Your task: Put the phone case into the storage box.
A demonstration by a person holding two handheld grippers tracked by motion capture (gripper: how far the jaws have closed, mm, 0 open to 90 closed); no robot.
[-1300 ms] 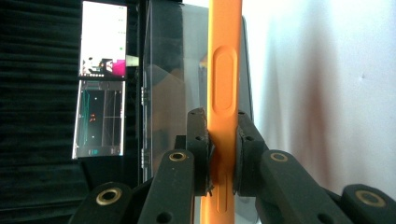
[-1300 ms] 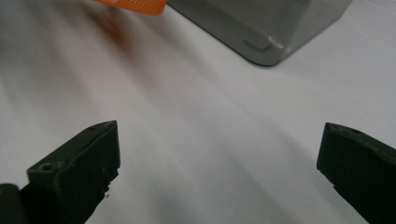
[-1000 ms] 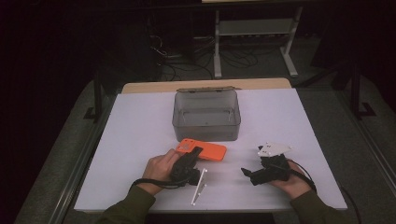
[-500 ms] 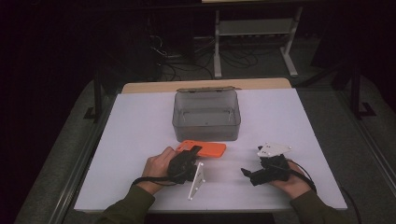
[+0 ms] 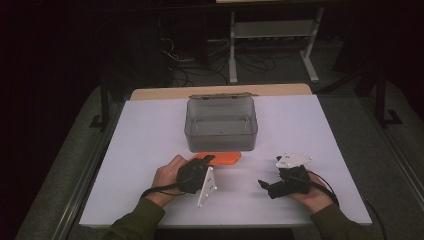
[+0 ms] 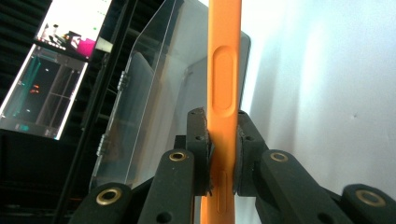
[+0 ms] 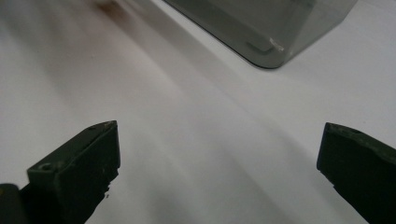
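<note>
No text, label, brand or number can be read anywhere; the lit screen [image 6: 70, 23] beyond the table's far edge is too blurred.

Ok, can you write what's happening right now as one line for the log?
left gripper: shut on orange phone case | right gripper: open, holding nothing, above white table | clear box: behind the case

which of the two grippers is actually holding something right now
The left gripper: its jaws clamp the orange phone case. The right gripper stands open over the bare table.
</note>
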